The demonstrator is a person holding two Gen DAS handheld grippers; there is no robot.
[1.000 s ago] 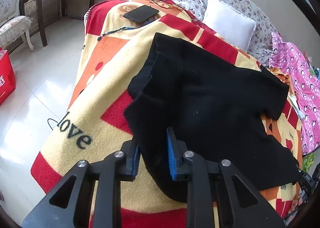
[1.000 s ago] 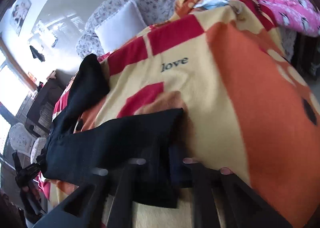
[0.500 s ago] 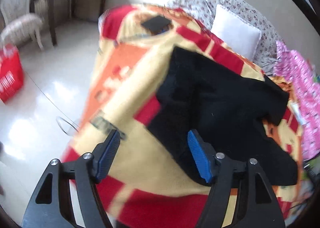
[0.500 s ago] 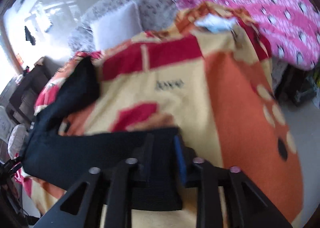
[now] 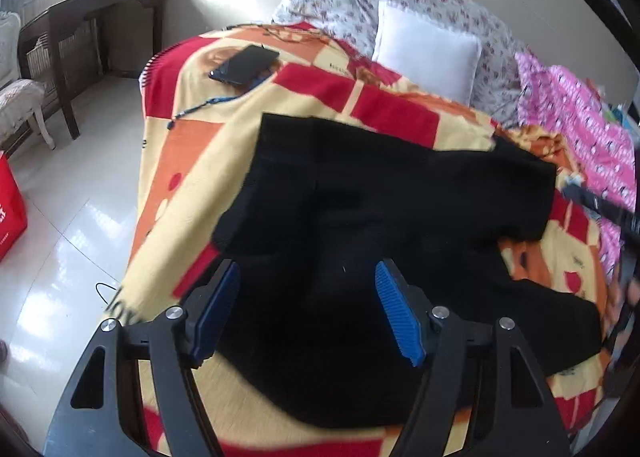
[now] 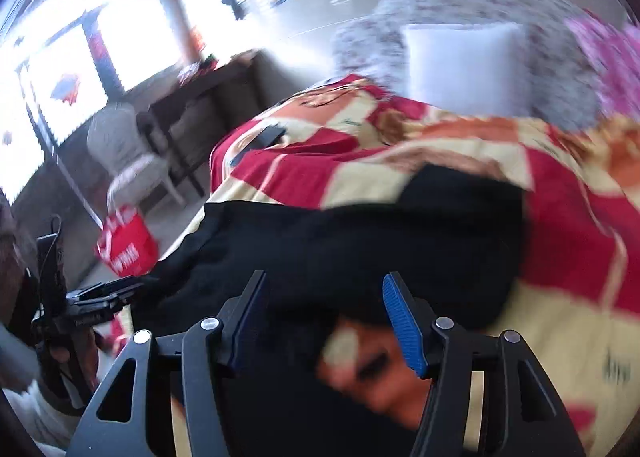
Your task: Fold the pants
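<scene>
left gripper [image 5: 308, 309] open, right gripper [image 6: 324, 317] opening, both empty above one black fabric pants [image 5: 380, 217]; one white square pillow [image 5: 426, 53] beyond.

Each gripper, left gripper [image 5: 308, 313] and right gripper [image 6: 326, 321], is showing black triangulated finger frames, silver screws at the pivots, and ribbed blue pads [image 5: 396, 317] facing inward.

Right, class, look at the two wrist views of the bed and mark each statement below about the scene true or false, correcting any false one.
1. The black pants lie on a patterned blanket. True.
2. The left gripper is clamped on the pants. False: it is open.
3. A dark phone lies on the blanket. True.
4. The white pillow rests on the pants. False: it is apart, at the bed's head.
</scene>
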